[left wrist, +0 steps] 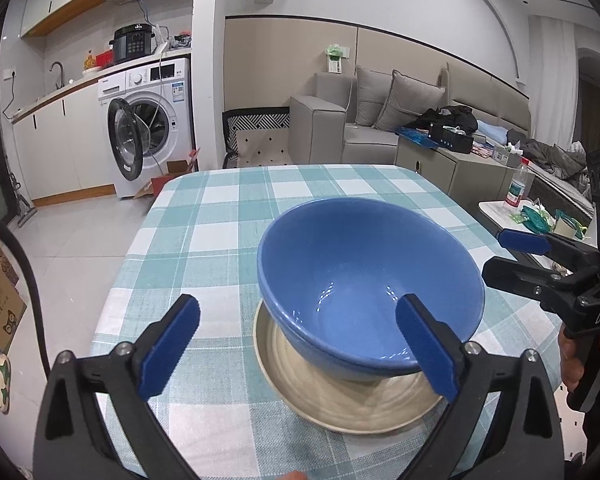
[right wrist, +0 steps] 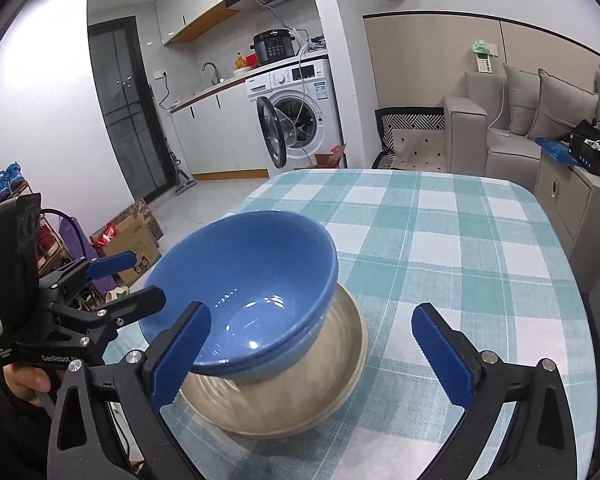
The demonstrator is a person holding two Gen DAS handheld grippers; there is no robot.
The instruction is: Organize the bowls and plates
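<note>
So my left gripper (left wrist: 298, 348) and right gripper (right wrist: 312, 354) are both spread wide with nothing pinched. The blue bowl (left wrist: 370, 280) sits centre-right in my left view and centre-left in the right one, so it's between the two claws, about equally near. It's empty, nested a bit tilted in the beige plate (left wrist: 340, 404) on the checked tablecloth (left wrist: 220, 240).

blue bowl (left wrist: 370, 280): glazed ceramic by the look of it, smooth and glossy, little light glints inside
beige plate (left wrist: 340, 400): under the bowl, duller sheen, faint ridged rings
tabletop (left wrist: 220, 240): covered in checked woven cloth, matt, visible weave
left tool (left wrist: 296, 344): matt black plastic arms, shiny metal screws, blue pads (left wrist: 170, 344) look rubbery
right tool (right wrist: 312, 356): same build
</note>
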